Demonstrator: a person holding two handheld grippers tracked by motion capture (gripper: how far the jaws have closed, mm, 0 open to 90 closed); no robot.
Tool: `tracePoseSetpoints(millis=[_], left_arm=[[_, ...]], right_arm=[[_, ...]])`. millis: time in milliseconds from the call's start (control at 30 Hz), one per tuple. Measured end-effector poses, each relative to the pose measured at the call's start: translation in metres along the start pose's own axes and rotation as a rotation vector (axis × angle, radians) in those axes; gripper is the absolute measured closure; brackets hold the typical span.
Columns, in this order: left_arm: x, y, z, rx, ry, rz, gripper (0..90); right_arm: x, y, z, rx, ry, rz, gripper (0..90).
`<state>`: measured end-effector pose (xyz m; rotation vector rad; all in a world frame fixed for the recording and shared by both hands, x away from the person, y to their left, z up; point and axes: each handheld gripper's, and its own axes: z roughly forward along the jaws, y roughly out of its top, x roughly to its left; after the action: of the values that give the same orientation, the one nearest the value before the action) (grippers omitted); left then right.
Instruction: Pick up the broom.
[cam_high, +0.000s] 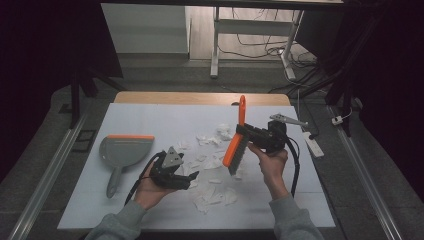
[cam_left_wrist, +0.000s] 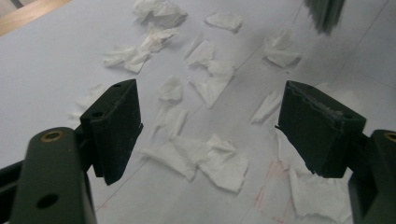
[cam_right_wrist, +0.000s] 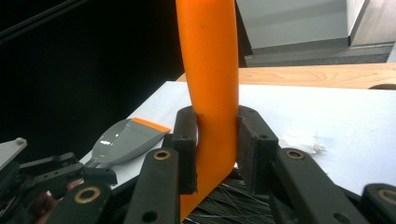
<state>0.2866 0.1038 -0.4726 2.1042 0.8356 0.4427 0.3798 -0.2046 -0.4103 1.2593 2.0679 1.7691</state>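
Between the pads of the right gripper (cam_high: 248, 136) sits the brush (cam_high: 236, 145), pinched by its orange handle; in the right gripper view the pads (cam_right_wrist: 186, 148) press on both sides of the handle, w/ dark bristles just below them. Handle runs up and away from the gripper, bristle end hangs down toward the desk (cam_high: 150, 117), lifted off the surface. Bristle tips hover over the paper scraps (cam_high: 212, 192) but whether they touch any, can't tell.

Scraps are white, torn, scattered across the desk below and between both grippers; a few more lie beyond the brush, toward the far edge.

Left gripper (cam_high: 194, 176) is near the person's side, across the scrap pile from the right one, jaws spread wide, nothing between them. Its view looks down on scraps lying flat under the gap, and the brush bristles (cam_left_wrist: 325, 14) show at the top edge, further off.

Dustpan (cam_high: 121, 152), grey w/ orange lip, lies flat on the desk well to the outer side of the left gripper, handle pointing toward the person, apart from the scraps.
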Motion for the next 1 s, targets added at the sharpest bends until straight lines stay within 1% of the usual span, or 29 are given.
tracePoseSetpoints(millis=[133, 300, 367, 400, 567, 700, 733, 800, 833, 933, 1000], left_arm=[[-0.003, 0.004, 0.002, -0.01, -0.006, 0.002, 22.3], [-0.009, 0.009, 0.007, -0.016, -0.03, 0.013, 22.4], [-0.01, 0.01, 0.008, -0.017, -0.034, 0.016, 22.3], [-0.013, 0.013, 0.01, -0.019, -0.043, 0.021, 22.4], [-0.019, 0.017, 0.016, -0.025, -0.059, 0.028, 22.5], [-0.025, 0.021, 0.023, -0.028, -0.067, 0.036, 22.6], [-0.027, 0.024, 0.027, -0.035, -0.07, 0.032, 22.7], [-0.027, 0.025, 0.029, -0.041, -0.073, 0.027, 23.0], [-0.028, 0.028, 0.033, -0.053, -0.076, 0.017, 23.2], [-0.029, 0.031, 0.036, -0.064, -0.079, 0.008, 24.7], [-0.03, 0.035, 0.043, -0.083, -0.071, -0.01, 26.7]], right_arm=[[0.003, -0.004, 0.004, -0.014, -0.011, 0.01, 70.2], [0.006, -0.006, 0.007, -0.028, -0.02, 0.008, 70.2], [0.007, -0.008, 0.008, -0.028, -0.022, 0.006, 70.2], [0.008, -0.008, 0.009, -0.029, -0.025, 0.006, 70.2], [0.01, -0.012, 0.013, -0.031, -0.033, 0.005, 70.2], [0.011, -0.014, 0.015, -0.043, -0.042, 0.009, 70.2], [0.011, -0.015, 0.015, -0.046, -0.044, 0.011, 70.2], [0.012, -0.017, 0.016, -0.05, -0.052, 0.022, 70.2], [0.012, -0.018, 0.017, -0.052, -0.056, 0.028, 70.2], [0.015, -0.022, 0.02, -0.056, -0.056, 0.039, 70.2], [0.017, -0.024, 0.022, -0.059, -0.057, 0.041, 70.2]])
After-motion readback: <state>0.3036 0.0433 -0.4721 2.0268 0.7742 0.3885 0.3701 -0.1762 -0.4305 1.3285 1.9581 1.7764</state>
